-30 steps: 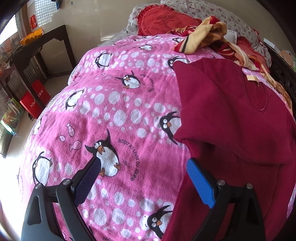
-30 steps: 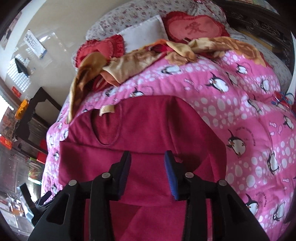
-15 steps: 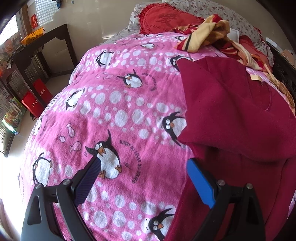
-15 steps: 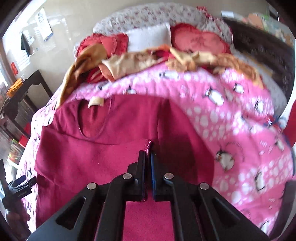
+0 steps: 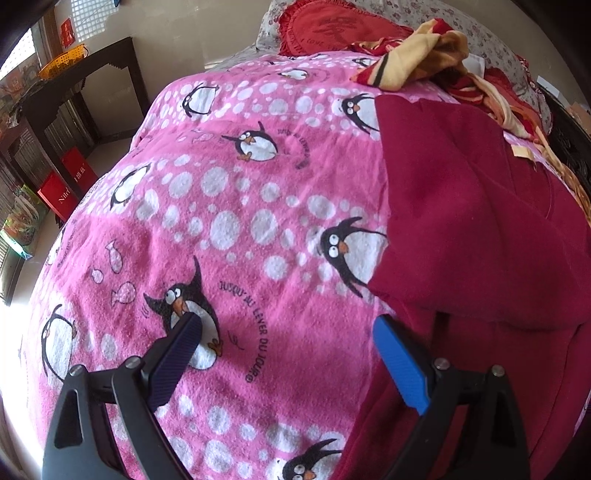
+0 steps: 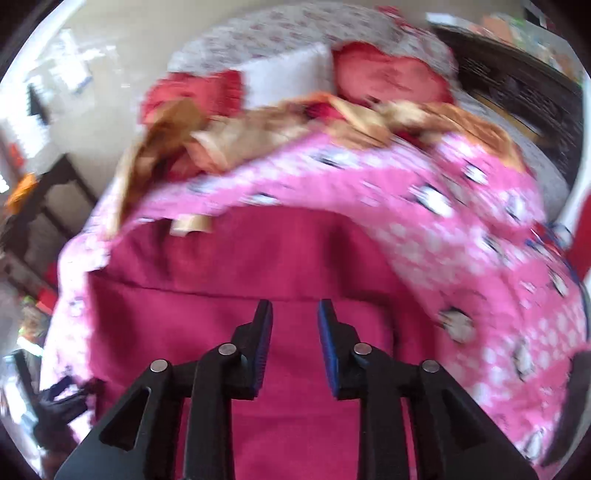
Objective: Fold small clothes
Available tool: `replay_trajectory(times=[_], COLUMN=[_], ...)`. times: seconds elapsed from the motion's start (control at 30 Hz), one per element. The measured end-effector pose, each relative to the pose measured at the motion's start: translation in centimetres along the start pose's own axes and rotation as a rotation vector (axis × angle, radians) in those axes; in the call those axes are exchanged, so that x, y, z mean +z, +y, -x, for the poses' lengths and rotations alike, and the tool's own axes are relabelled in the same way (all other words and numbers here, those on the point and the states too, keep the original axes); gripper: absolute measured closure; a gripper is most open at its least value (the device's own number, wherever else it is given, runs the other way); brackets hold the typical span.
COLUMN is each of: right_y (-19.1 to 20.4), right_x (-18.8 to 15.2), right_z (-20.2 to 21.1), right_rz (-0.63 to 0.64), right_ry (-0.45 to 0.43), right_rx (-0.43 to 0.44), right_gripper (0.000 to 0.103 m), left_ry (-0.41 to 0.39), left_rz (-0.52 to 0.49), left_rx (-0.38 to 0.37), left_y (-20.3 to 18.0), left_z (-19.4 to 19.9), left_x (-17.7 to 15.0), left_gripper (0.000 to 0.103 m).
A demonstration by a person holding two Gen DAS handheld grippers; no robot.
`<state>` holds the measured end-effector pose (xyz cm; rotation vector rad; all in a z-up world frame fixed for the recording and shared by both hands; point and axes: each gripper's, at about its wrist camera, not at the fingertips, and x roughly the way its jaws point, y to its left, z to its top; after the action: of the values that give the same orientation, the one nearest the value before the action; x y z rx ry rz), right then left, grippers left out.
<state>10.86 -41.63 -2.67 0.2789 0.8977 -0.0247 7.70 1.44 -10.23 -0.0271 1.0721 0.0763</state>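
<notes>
A dark red shirt (image 5: 480,229) lies flat on the pink penguin blanket (image 5: 229,206), its sleeve folded in over the body, a tan label at the neck. My left gripper (image 5: 288,325) is wide open and empty, over the blanket just left of the shirt's edge. In the blurred right wrist view the shirt (image 6: 240,266) fills the middle. My right gripper (image 6: 295,314) is open and empty, just above the shirt's lower body. The left gripper shows at that view's lower left edge (image 6: 62,398).
A heap of yellow and red clothes (image 5: 424,62) and red cushions (image 5: 332,29) lie at the head of the bed. A dark wooden table (image 5: 74,85) and red boxes (image 5: 62,184) stand on the floor to the left. A dark carved bed frame (image 6: 524,92) runs along the right.
My right gripper shut on a fold of the red shirt half a second ago; now it has let go and stands open. The left gripper has drifted slightly left and stayed open.
</notes>
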Motion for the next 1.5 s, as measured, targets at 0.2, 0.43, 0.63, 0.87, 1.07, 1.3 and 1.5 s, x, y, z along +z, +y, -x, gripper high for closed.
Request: replay_trajectory(times=[0.2,0.43,0.63,0.87,1.07,1.3,1.5], right_y=[14.1,25.2,26.6,28.2,26.3,19.4,11.4], right_x=[2.7,3.2,2.1,2.9,2.2,2.1,-2.2], right_z=[-4.2,-12.7,-16.7,-15.6,-18.5,-11.1,-8.2], right_rz=[0.244,0.453,0.549,0.515,0.39,0.267,0.239], right_ry=[0.093,0.227,0.254,0.158,0.212,0.143,0.133], right_rx=[0.371,0.348,0.229,0.336,0.392,0.393,0.255], right_gripper=[0.083,0.076,0.103,0.103,0.103,0.084,0.084], left_ry=[-0.006,-0.011,-0.015,-0.04,-0.077,-0.113,-0.052], left_rz=[0.011,0.011,0.011,0.023,0.056,0.025,-0.025], left_rx=[-0.019,-0.042,-0.055,-0.069,-0.085,-0.111,-0.027], left_y=[0.5,1.0,1.0,1.5,2.7,0.9,-1.8], left_z=[-0.5,-0.6,-0.7,-0.1,1.5,2.5,-0.5], left_x=[0.1,0.2,0.3,0.6,1.7,3.6,4.3], left_gripper=[0.007,0.006,0.005,0.006,0.006,0.006,0.005])
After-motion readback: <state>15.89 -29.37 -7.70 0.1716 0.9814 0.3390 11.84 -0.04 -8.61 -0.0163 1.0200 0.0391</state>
